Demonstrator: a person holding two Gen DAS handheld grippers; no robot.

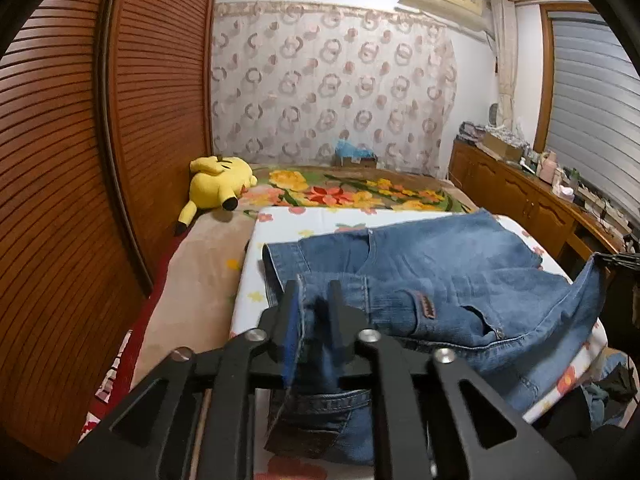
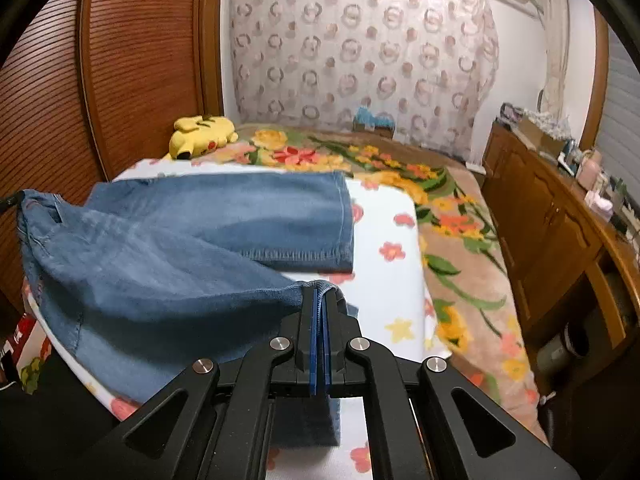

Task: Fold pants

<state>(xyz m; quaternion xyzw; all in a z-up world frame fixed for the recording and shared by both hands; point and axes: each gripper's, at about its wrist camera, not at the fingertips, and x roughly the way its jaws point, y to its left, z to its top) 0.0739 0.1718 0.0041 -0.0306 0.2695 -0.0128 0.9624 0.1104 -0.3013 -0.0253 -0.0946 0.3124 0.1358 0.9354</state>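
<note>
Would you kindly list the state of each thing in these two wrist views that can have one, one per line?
left gripper: shut on the jeans' waistband.
right gripper: shut on a leg hem.
jeans: partly folded, near edge lifted off the white floral sheet, far leg flat.
yellow plush toy: lying on the bed beside the wardrobe.
louvered wardrobe door: closed.

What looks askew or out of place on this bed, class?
The jeans lie crooked: one leg rests flat on the white floral cloth, the other is lifted by the right gripper, while the left gripper pinches the waistband end. A yellow plush toy lies toppled by the wardrobe. Nothing looks spilled or damaged.
</note>
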